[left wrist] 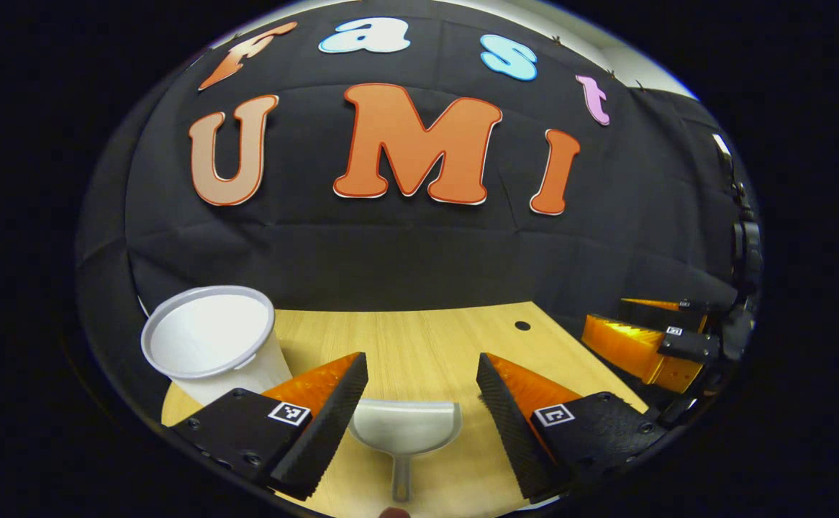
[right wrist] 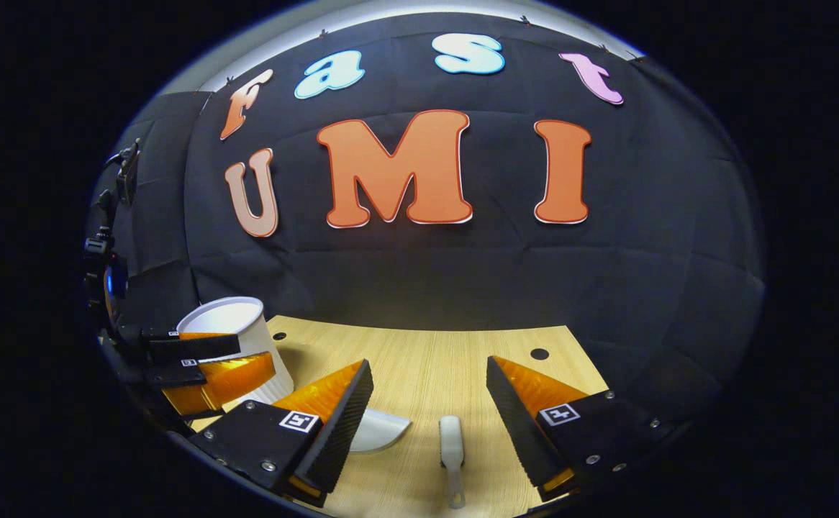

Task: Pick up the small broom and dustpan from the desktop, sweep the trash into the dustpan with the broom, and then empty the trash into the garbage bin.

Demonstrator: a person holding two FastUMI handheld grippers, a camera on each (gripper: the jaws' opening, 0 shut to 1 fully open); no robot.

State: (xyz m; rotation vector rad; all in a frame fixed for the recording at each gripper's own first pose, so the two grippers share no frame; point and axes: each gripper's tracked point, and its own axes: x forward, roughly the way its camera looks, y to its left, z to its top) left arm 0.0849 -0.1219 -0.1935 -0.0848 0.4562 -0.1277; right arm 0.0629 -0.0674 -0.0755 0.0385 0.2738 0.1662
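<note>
Leftmost on the bench [left wrist: 427, 338] stands the white garbage bin [left wrist: 211, 342], upright with its mouth open; what lies inside it cannot be made out. Just to its right, in the left gripper view, the left tongs [left wrist: 419, 403] hang above the wood with both fingers well apart and nothing between them. Directly below that gap lies the pale dustpan [left wrist: 405, 424], flat on the bench, its scoop facing away and its short handle pointing back toward the camera.

Further right, in the right gripper view, the small broom [right wrist: 451, 450] lies flat, lengthwise, its handle end nearest the camera, just beside the dustpan's edge. The right tongs [right wrist: 427, 410] hover over it, likewise spread wide and holding nothing, with the broom sitting inside the gap, nearer the right finger.

No trash can be seen on the wood showing in either view. So the scene fits two readings: both tools lying on the bench waiting to be gripped, or both laid back down after sweeping and emptying. The pictures do not settle which.

If a grasp is what comes, it would call for each pair of tongs to drop low, straddle its narrow handle squarely, and close firmly, since both handles are thin and lie flush with the bench.
</note>
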